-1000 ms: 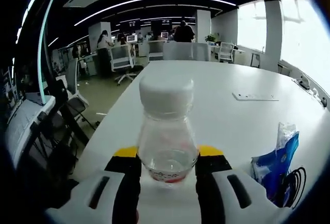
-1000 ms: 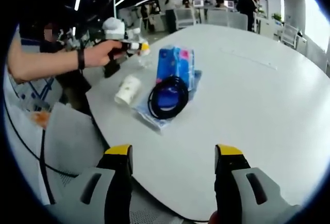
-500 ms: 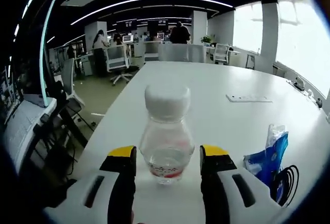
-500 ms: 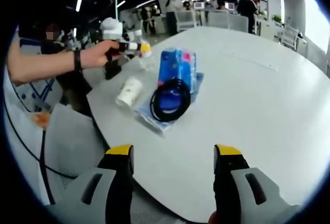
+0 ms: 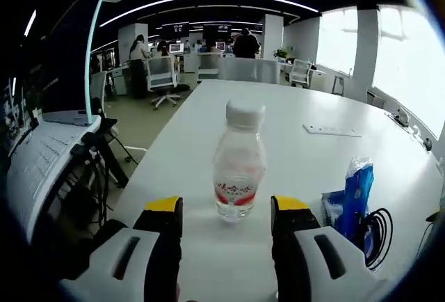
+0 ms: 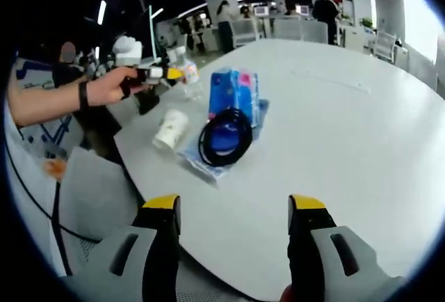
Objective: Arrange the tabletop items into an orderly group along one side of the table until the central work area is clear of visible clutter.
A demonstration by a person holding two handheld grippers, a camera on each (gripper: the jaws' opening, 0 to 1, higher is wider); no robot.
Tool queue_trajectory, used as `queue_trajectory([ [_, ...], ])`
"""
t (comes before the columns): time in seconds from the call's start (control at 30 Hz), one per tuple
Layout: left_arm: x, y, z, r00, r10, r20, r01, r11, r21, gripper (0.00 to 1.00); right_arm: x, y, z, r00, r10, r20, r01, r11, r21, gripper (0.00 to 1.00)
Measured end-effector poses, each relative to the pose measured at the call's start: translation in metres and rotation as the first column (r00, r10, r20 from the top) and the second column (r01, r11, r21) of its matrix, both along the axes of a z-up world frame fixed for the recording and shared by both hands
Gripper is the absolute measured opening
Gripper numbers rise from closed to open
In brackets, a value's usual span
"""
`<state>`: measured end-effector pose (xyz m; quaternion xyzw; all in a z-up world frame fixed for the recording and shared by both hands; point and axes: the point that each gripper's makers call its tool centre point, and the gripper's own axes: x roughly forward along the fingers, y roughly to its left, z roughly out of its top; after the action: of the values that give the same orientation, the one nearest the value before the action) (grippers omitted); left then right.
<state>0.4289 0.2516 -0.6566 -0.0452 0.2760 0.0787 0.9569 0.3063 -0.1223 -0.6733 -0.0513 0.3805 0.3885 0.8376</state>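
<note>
Left gripper [image 5: 226,208] has backed off the upright bottle [image 5: 238,161], jaws apart; right gripper [image 6: 232,208] jaws apart

A small clear plastic water bottle [image 5: 238,161] with a white cap and a red-printed label stands upright on the white table, just ahead of the left gripper [image 5: 226,208] and centred on the gap between its open jaws, touching neither. A blue tissue pack [image 6: 234,94] stands further off ahead and left of the right gripper [image 6: 234,208], on a clear plastic bag. A coiled black cable [image 6: 224,137] leans against its near face, and a white paper cup [image 6: 169,128] lies on its side just left of the coil.
</note>
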Motion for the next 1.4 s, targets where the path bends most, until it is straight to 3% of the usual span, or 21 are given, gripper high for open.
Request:
queue_trajectory([
  [0.3, -0.022, -0.008, 0.008, 1.0, -0.004, -0.003, 0.004, 1.0, -0.018, 0.49, 0.001, -0.001, 0.006, 1.0, -0.023, 0.014, 0.023, 0.999, 0.031, 0.61],
  [0.97, -0.079, -0.054, -0.004, 0.996, -0.071, -0.061, 0.066, 0.994, -0.086, 0.5, -0.006, 0.005, 0.004, 0.999, -0.019, 0.028, 0.018, 0.998, 0.061, 0.6],
  [1.4, -0.095, -0.08, -0.016, 0.988, -0.13, -0.085, 0.121, 0.987, -0.11, 0.54, -0.01, -0.003, 0.004, 0.999, -0.039, 0.034, 0.037, 0.997, 0.066, 0.6],
])
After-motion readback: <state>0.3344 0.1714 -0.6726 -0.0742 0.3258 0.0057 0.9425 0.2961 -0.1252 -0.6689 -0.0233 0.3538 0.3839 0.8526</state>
